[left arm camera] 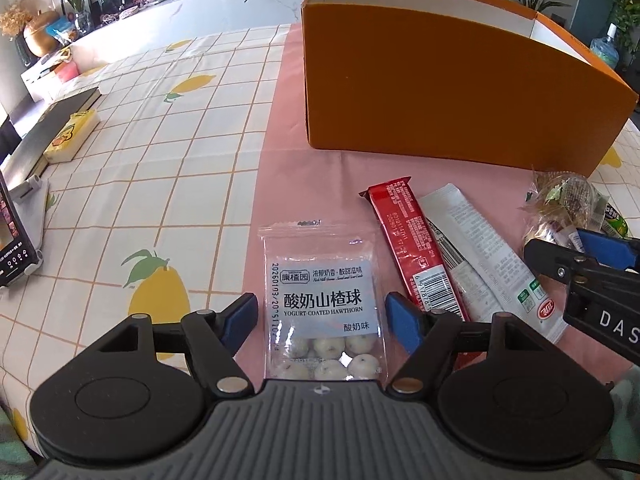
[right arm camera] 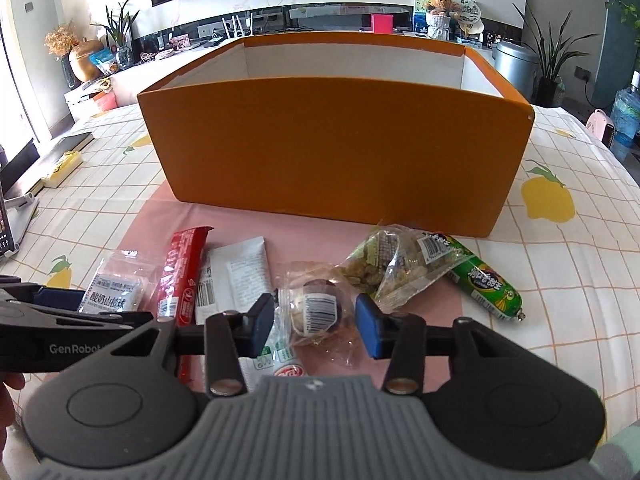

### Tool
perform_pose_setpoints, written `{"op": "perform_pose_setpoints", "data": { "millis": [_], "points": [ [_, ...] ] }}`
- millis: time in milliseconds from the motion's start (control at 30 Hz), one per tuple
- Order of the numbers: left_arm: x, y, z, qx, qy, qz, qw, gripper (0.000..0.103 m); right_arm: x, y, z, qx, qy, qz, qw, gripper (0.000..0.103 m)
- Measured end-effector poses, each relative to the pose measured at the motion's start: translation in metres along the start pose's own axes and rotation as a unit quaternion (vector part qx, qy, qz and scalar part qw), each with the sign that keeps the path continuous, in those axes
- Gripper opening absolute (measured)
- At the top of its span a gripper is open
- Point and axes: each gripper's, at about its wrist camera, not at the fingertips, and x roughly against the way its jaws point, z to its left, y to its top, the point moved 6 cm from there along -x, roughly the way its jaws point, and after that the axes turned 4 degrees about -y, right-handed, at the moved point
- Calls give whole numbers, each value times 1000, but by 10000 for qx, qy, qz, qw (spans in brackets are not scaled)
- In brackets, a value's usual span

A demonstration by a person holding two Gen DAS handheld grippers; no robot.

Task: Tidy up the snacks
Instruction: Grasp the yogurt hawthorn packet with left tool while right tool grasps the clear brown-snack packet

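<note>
Yogurt-hawthorn pouch: a small clear plastic pouch of white yogurt-coated hawthorn balls [left arm camera: 323,304] lies flat on the pink mat, long axis running away from the viewer, printed label upright.
Left tool: the left tool [left arm camera: 322,320] stands wide open, a blue pad on either side of the pouch, neither pad pressing on it.
Red bar: a long red foil snack bar [left arm camera: 416,248] lies just right of the pouch, leaning up-left, its far end toward the box.
White sachet: a long white printed sachet [left arm camera: 484,256] lies alongside the red bar, touching it, on the same slant.
Round cake: a dark round cake in crinkled clear wrap with a barcode sticker [right arm camera: 318,308] sits between the right tool's pads.
Right tool: the right tool [right arm camera: 316,326] is part closed; whether its pads press the wrap I cannot tell.
Green bag: a clear bag of pale green crumbly snack [right arm camera: 396,264] lies behind it.
Sausage: a glossy green sausage stick [right arm camera: 488,284] points down-right.
Box: a large orange cardboard box, white inside [right arm camera: 336,148], stands open-topped behind the snacks.
Counter: the counter wears a lemon-print checked cloth [left arm camera: 160,152] under a pink mat [left arm camera: 288,160].
</note>
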Motion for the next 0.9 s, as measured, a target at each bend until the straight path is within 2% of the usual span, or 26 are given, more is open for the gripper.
{"op": "perform_pose_setpoints", "data": {
  "millis": [133,233,267,533,900],
  "points": [
    [0,0,1,59,-41,-9,10000,84,-5,-1,-3,-96,7,54,9999,43],
    [2,0,1,71,-123,-79,9999,70,-4,-2,-1,-43,-6,15,10000,42],
    [2,1,1,69,-134,-86,9998,69,-4,-3,0,-1,-24,-5,10000,41],
    [6,0,7,223,-264,-216,9992,64,5,-3,4,137,32,-234,9996,39],
    [37,11,10,313,-354,-552,9974,64,32,-2,10,291,199,-531,9980,39]
  ]
}}
